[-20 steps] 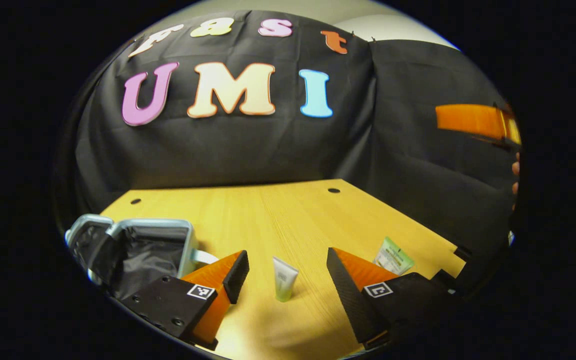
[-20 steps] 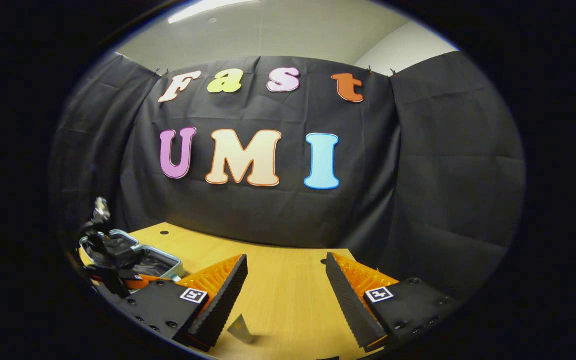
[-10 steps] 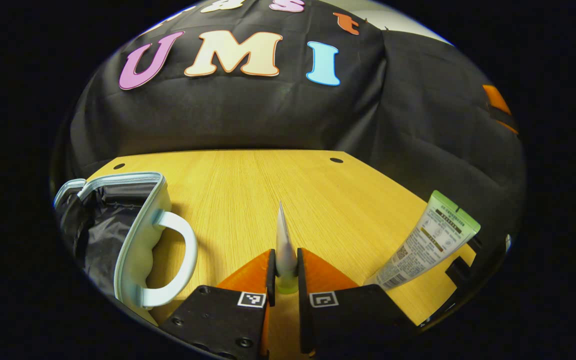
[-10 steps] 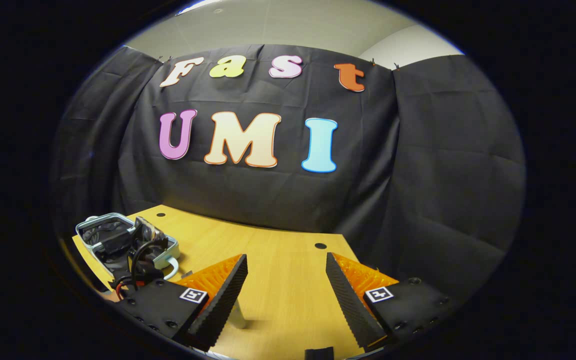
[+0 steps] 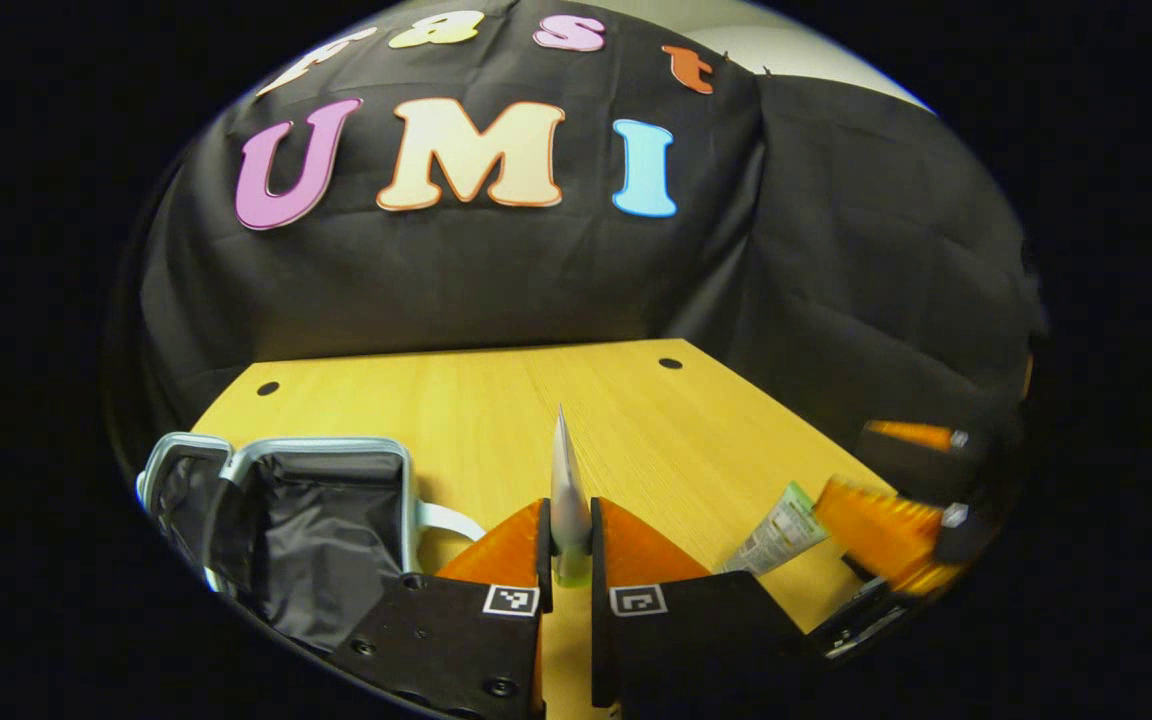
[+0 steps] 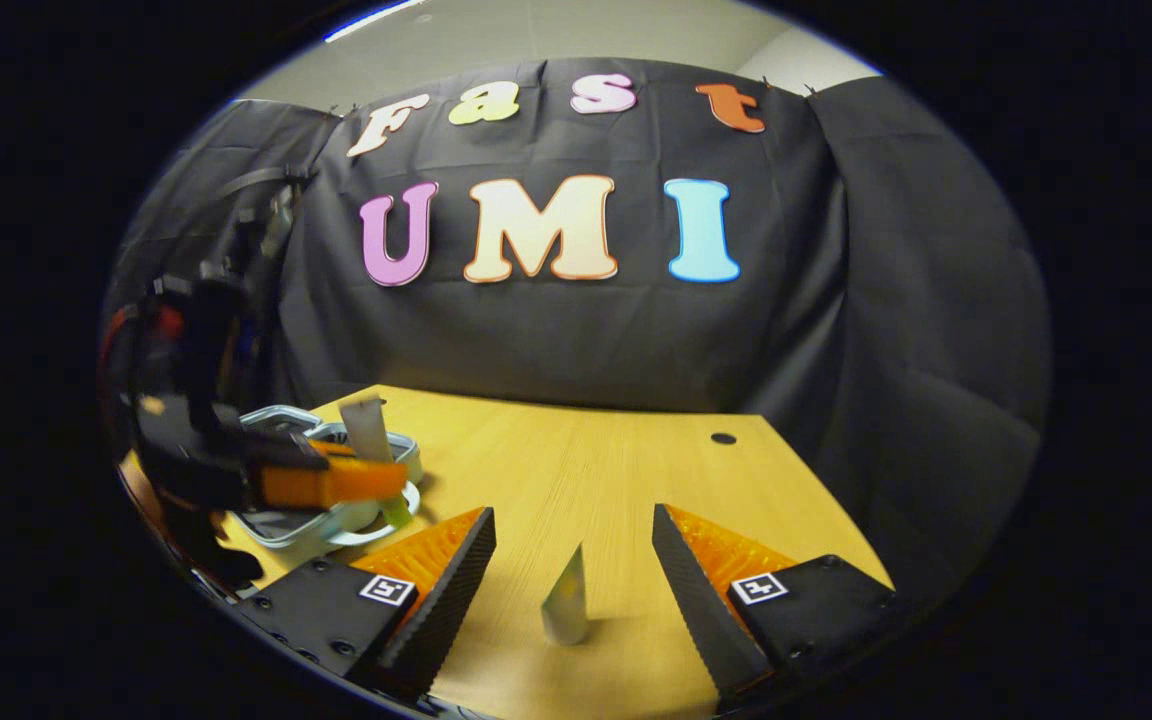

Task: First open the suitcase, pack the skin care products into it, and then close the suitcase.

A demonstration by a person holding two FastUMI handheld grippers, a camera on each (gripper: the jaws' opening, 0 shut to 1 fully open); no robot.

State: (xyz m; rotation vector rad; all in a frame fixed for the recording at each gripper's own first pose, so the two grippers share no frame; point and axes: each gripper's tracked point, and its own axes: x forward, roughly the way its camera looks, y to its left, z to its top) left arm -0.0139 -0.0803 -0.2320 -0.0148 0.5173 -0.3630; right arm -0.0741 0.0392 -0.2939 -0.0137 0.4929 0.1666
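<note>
Your left gripper [image 5: 567,560] is clamped on a slim tube [image 5: 567,490].
Right gripper [image 6: 573,580] fingers apart around a standing flat-topped tube [image 6: 566,605]; soft-lined suitcase [image 5: 316,520] lies open.

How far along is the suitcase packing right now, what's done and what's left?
Done: the suitcase lies open on the table. In hand: the left gripper is shut on one small tube, held near the suitcase. Left: a second tube stands on the table between the open fingers of the right gripper, not yet gripped. Both tubes have yet to go in, then the lid needs closing.
</note>
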